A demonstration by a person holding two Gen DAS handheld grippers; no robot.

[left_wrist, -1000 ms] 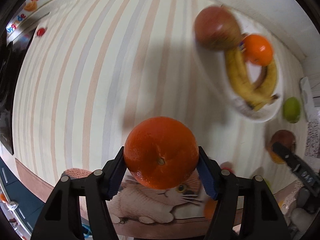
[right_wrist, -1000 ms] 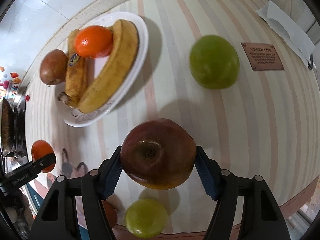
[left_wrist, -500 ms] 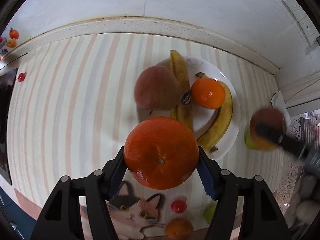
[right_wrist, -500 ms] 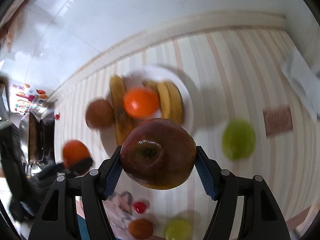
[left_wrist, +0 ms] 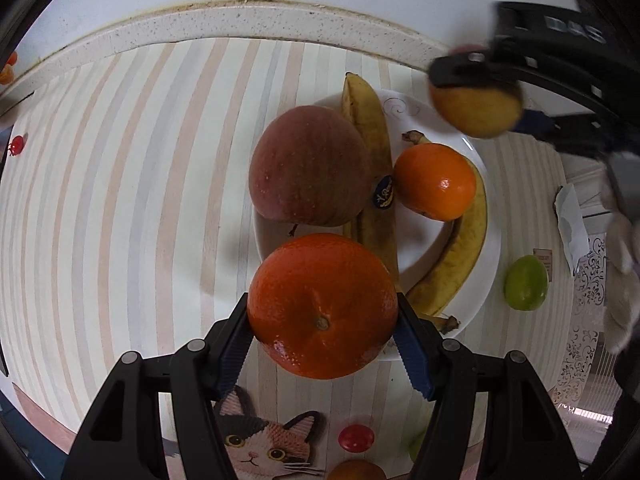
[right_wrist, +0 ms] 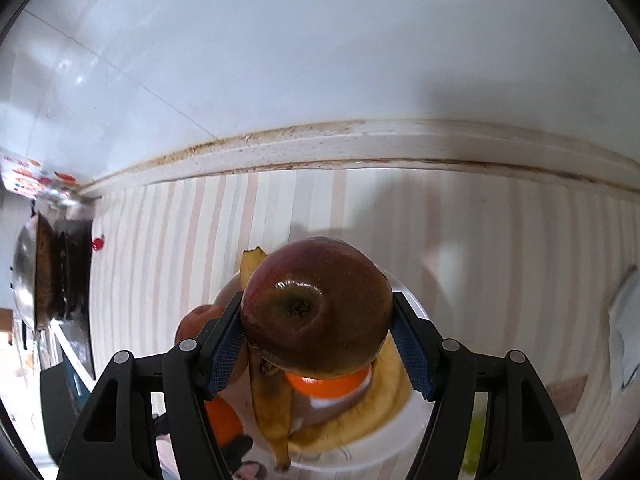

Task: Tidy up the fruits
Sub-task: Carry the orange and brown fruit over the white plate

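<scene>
Carrying step, two fruits at once. Left gripper (left_wrist: pixel 322 344) pinching a large orange (left_wrist: pixel 322 306), right gripper (right_wrist: pixel 318 340) pinching a dark red apple (right_wrist: pixel 318 306); both above the white plate (left_wrist: pixel 476 304). Just ahead of the left jaws: another apple (left_wrist: pixel 310 166), two bananas (left_wrist: pixel 456 248) and a small orange (left_wrist: pixel 436 182), so little free room. Next, probably: lowering each fruit into a gap, then spreading the jaws gently. Beneath, a striped cloth (left_wrist: pixel 120 200); beyond the jaws, a pale stone ledge (right_wrist: pixel 360 148) and white wall. One green fruit (left_wrist: pixel 525 288) lying off to the right, beside the plate.
</scene>
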